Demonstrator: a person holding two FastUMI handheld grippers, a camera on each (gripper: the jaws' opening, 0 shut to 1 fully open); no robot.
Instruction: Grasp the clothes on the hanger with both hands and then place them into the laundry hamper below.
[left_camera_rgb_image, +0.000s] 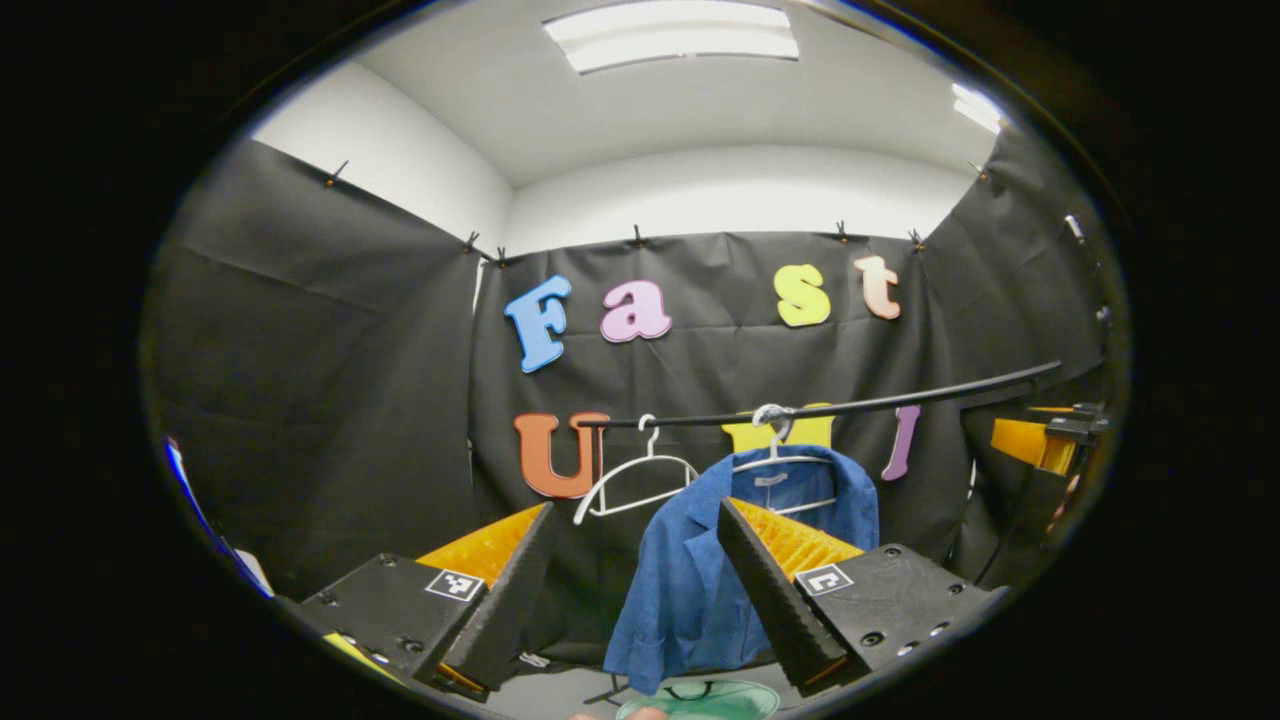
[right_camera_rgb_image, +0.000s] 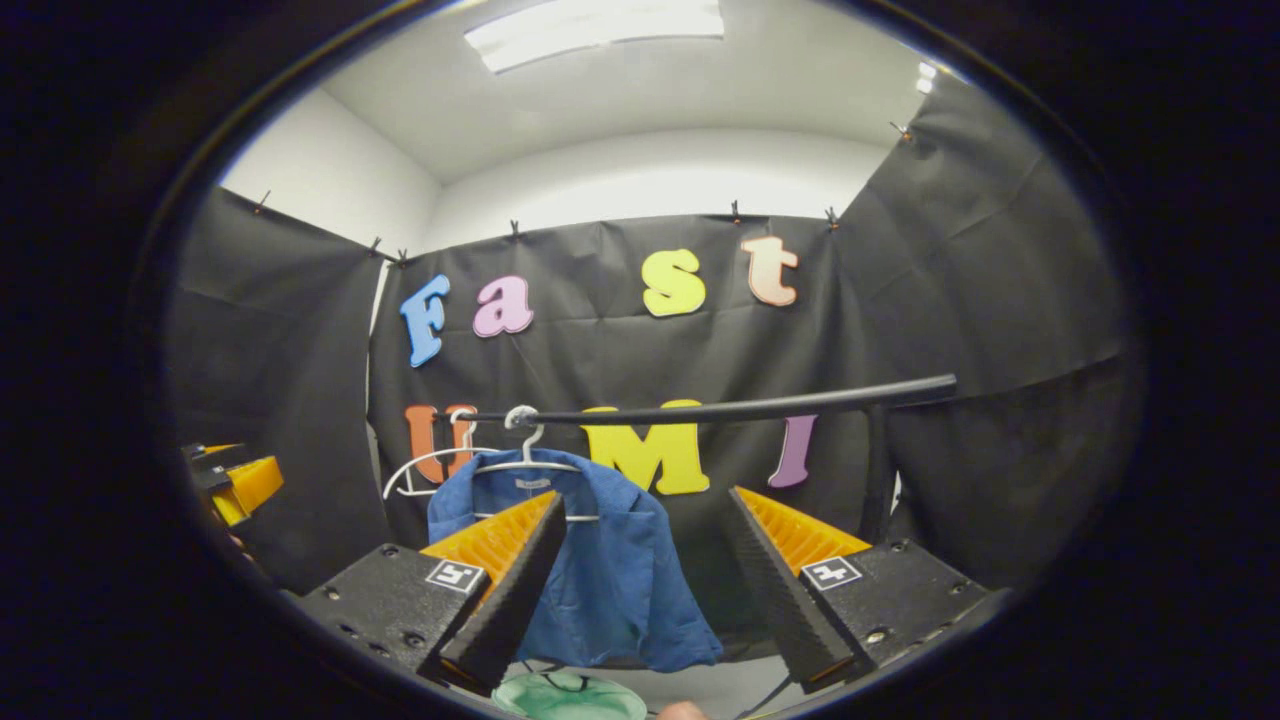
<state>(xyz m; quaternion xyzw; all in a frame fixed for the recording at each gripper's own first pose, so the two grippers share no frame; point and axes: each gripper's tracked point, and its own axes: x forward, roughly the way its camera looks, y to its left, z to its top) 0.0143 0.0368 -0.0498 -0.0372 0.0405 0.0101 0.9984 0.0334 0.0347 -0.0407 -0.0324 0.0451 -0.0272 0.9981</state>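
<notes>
Black-cloth booth, one rail (left_camera_rgb_image: 830, 408) across the back so clothes hang free. Two hangers: one bare (left_camera_rgb_image: 640, 478), one (left_camera_rgb_image: 780, 455) carrying the single blue shirt (left_camera_rgb_image: 690, 580). Hamper (left_camera_rgb_image: 700, 702), green rim, sits right below for the drop. Left gripper (left_camera_rgb_image: 635, 580) and right gripper (right_camera_rgb_image: 645, 575) both face the shirt, well short of it, jaws apart, nothing held.

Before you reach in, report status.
Left gripper and right gripper open, short of the blue shirt. Shirt on hanger on rail. Green hamper below. Path looks clear.
</notes>
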